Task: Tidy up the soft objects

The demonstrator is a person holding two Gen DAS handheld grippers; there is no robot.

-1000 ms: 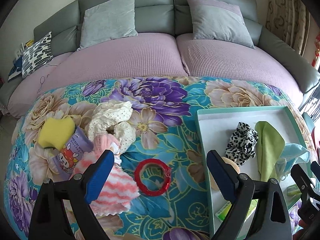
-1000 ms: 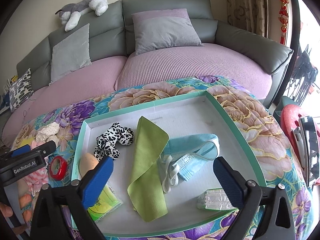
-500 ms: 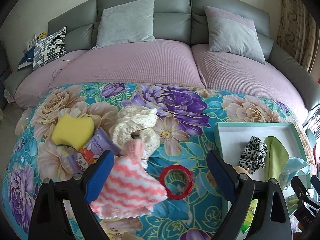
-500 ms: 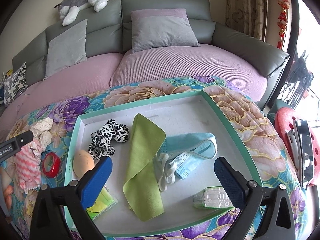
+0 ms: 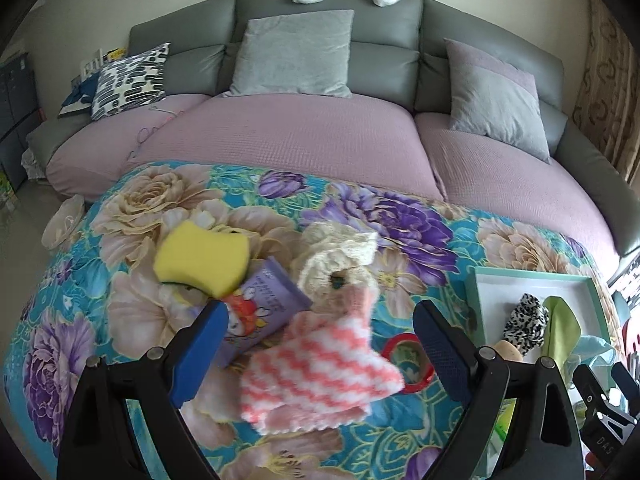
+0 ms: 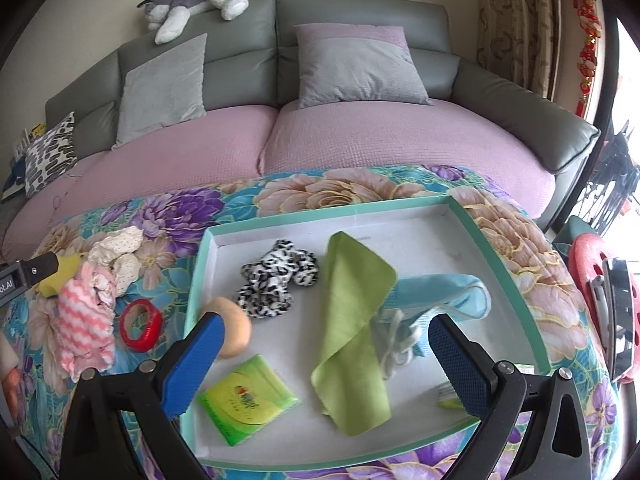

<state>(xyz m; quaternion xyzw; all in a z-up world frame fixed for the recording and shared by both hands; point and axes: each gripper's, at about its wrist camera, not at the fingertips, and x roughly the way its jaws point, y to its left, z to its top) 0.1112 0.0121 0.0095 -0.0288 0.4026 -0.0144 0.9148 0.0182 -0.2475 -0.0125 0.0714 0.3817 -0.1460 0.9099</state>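
Floral quilt (image 5: 132,216) fronting a grey sofa carries the clutter. Near its front edge lies the fluffy pink-and-white zigzag cloth (image 5: 316,372), limp and light, best pinched at a bunched fold. It sits below the left gripper (image 5: 320,354), whose jaws stand apart and empty. The right gripper (image 6: 324,358), likewise spread, hovers over the teal-rimmed white tray (image 6: 496,264).

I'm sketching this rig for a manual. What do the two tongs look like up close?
Both look alike. The left tongs and right tongs each have two black angular plastic arms fastened with silver round-head screws and tipped with blue textured pads. In the right wrist view the left tool's black body carries white lettering, only partly visible. No cables or sleeves show.
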